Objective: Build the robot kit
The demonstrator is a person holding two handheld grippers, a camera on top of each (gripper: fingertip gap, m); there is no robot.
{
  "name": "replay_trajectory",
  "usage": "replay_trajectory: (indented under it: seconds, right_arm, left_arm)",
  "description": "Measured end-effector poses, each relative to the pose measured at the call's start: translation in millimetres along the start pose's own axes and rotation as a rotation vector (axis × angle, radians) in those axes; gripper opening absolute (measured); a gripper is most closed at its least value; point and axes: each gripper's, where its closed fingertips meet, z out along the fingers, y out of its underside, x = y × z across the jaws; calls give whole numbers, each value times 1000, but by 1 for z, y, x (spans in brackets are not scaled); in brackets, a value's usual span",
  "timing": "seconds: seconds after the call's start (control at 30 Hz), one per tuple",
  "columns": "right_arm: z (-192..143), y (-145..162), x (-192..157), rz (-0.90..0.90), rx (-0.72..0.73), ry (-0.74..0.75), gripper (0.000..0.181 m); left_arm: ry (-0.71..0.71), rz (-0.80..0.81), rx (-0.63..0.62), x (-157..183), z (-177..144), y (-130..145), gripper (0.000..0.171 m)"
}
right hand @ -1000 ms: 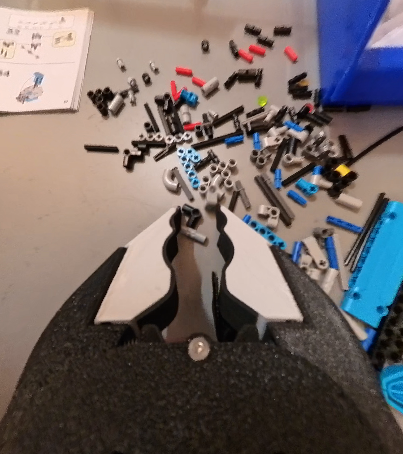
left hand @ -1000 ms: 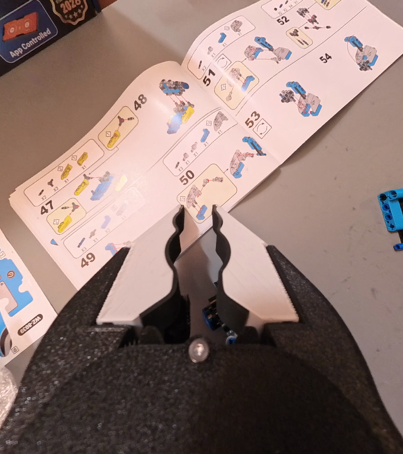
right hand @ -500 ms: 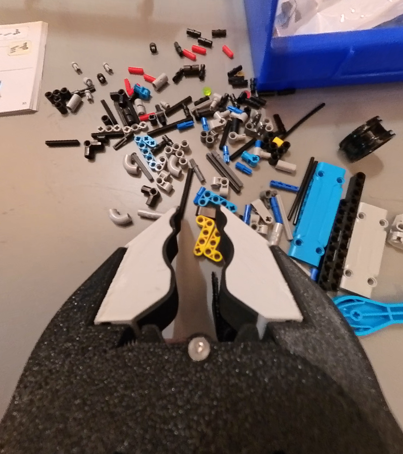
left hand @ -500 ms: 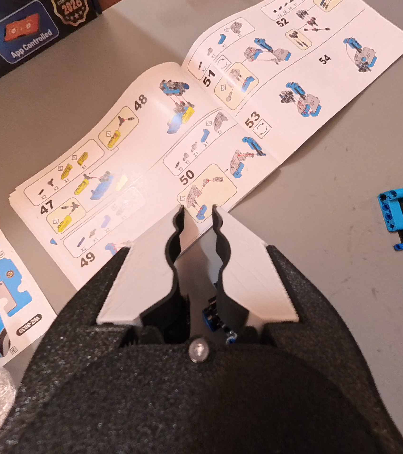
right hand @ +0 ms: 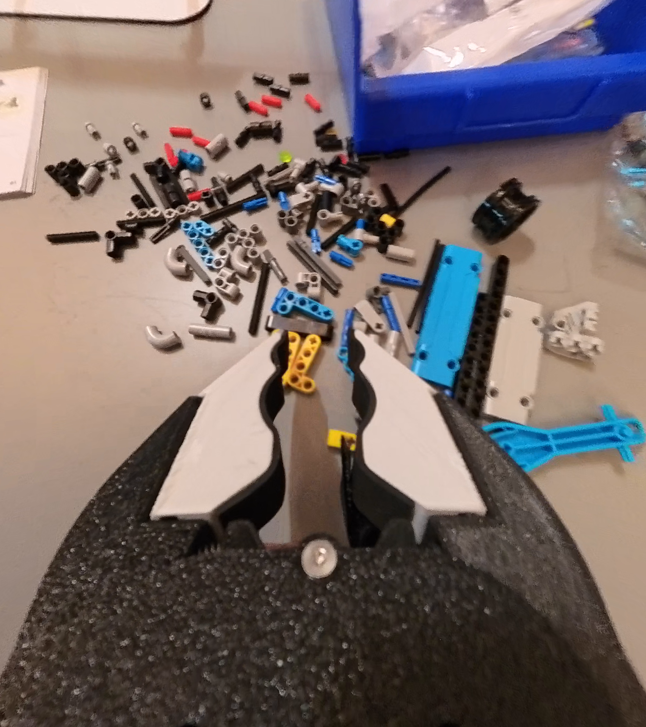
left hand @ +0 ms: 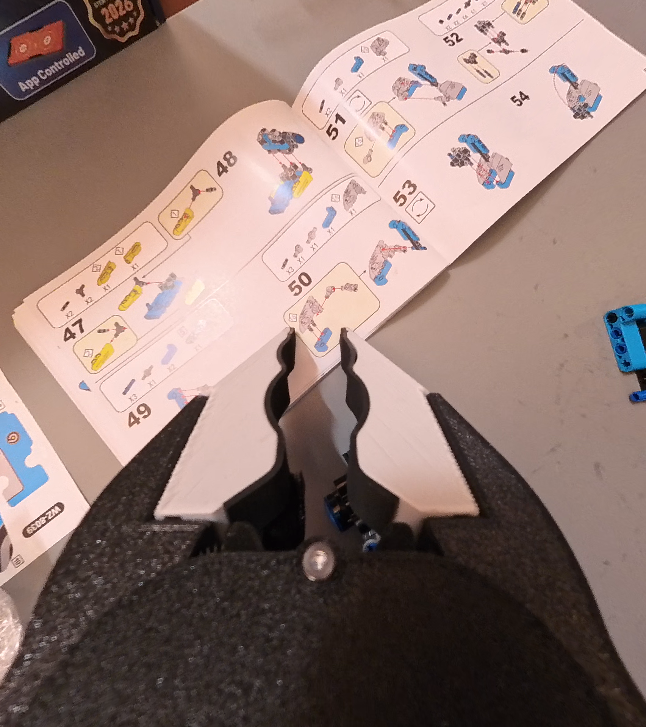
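The left claw (left hand: 317, 334) hangs over the near edge of an open instruction booklet (left hand: 313, 204) lying on the grey bench (left hand: 510, 393), its jaws a little apart and gripping nothing at the tips; small blue and black parts (left hand: 339, 507) show deep between them, held or not I cannot tell. The right claw (right hand: 315, 336) is likewise parted and empty, with a yellow beam piece (right hand: 301, 364) on the bench between its tips, beside a blue angled beam (right hand: 301, 305) and the scattered parts near a blue bin (right hand: 510, 98).

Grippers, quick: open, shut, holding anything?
Left gripper: open, empty, over the manual.
Right gripper: open, empty, yellow beams on the table between its fingers.
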Motion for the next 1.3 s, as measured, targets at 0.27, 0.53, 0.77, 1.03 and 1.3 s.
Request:
replay_trajectory:
  seconds: [0.27, 0.53, 0.77, 1.03, 1.3]
  right_arm:
    - [-1, 22, 17, 68, -65, 13, 29]
    - [1, 21, 8, 70, -61, -53, 28]
    - [-6, 16, 12, 90, -16, -39, 28]
    - [-5, 20, 10, 56, -38, -27, 28]
    - [-13, 28, 17, 54, -40, -9, 28]
  left_arm:
    - [21, -25, 11, 0, 0, 0, 23]
    - [15, -26, 13, 0, 0, 0, 23]
    - [19, -27, 17, 0, 0, 0, 23]
    - [33, -34, 27, 0, -1, 0, 23]
    - [33, -33, 33, 0, -1, 0, 23]
